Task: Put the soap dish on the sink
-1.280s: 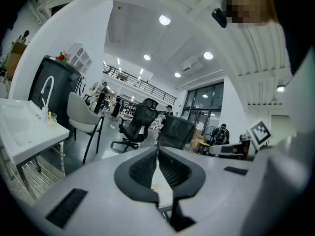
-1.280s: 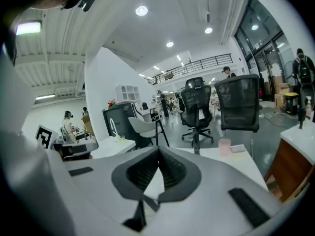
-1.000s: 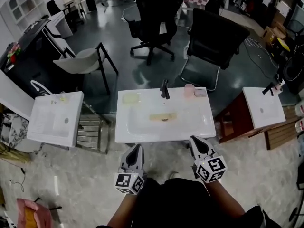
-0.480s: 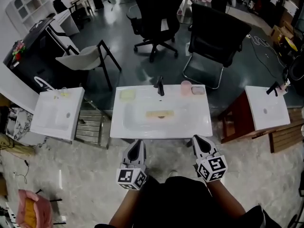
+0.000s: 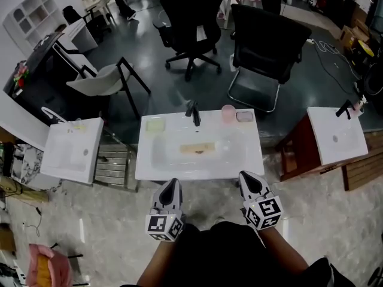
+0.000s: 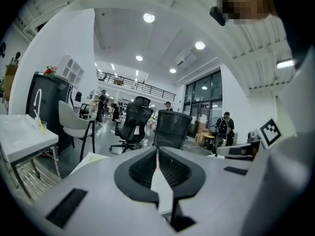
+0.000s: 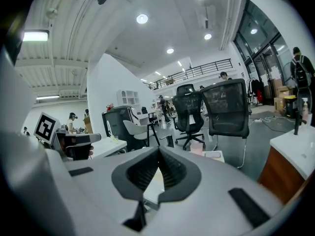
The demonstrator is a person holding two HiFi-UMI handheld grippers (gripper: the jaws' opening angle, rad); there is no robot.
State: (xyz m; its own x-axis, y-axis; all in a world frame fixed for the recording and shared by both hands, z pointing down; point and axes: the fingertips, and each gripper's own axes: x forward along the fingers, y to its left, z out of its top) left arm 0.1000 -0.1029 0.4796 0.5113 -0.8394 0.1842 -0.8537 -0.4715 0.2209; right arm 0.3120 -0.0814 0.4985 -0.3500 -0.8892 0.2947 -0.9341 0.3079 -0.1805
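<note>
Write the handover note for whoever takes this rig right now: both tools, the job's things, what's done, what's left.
Left tool: shut, empty, just short of the middle sink's front edge.
Right tool: shut, empty, likewise.
Things: flat tan piece in the basin; small tray beside pink cup on the rear ledge, right of the faucet.
Done: nothing gripped.
Left: unclear from here which piece the job means; if the tan one, lift it onto the ledge.
</note>
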